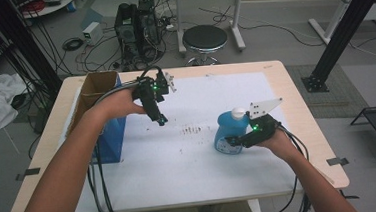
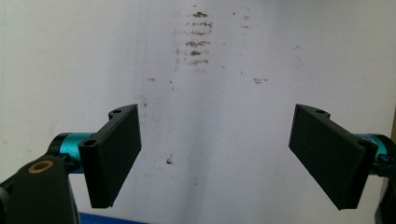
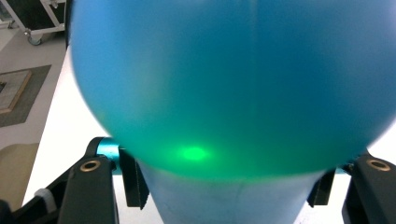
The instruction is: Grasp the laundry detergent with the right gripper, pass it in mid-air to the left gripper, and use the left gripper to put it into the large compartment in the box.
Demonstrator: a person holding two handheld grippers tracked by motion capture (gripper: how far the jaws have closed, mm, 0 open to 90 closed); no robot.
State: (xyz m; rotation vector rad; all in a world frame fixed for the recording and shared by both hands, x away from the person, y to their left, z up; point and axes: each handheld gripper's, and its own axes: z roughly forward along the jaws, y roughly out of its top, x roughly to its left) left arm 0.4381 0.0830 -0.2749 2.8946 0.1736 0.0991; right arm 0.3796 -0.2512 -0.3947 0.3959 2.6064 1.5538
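bottle (image 1: 230,132) upright near right edge of table (image 1: 296,103), beside brown smear (image 1: 192,130). right gripper (image 1: 234,142) clamped on its lower body; pickup looks just begun, not lifted. left gripper (image 1: 161,120) hangs over the mat, jaws wide apart, empty. cleaning still ahead.

Bottle (image 1: 229,131): blue translucent plastic, rounded body, white cap, label low on front; upright on the table's (image 1: 274,75) white mat, toward the right edge.

Bare forearms, black left gripper (image 1: 162,120) with teal jaw mounts, brass screws, black cables, right gripper (image 1: 232,142) with grey three-cornered plate
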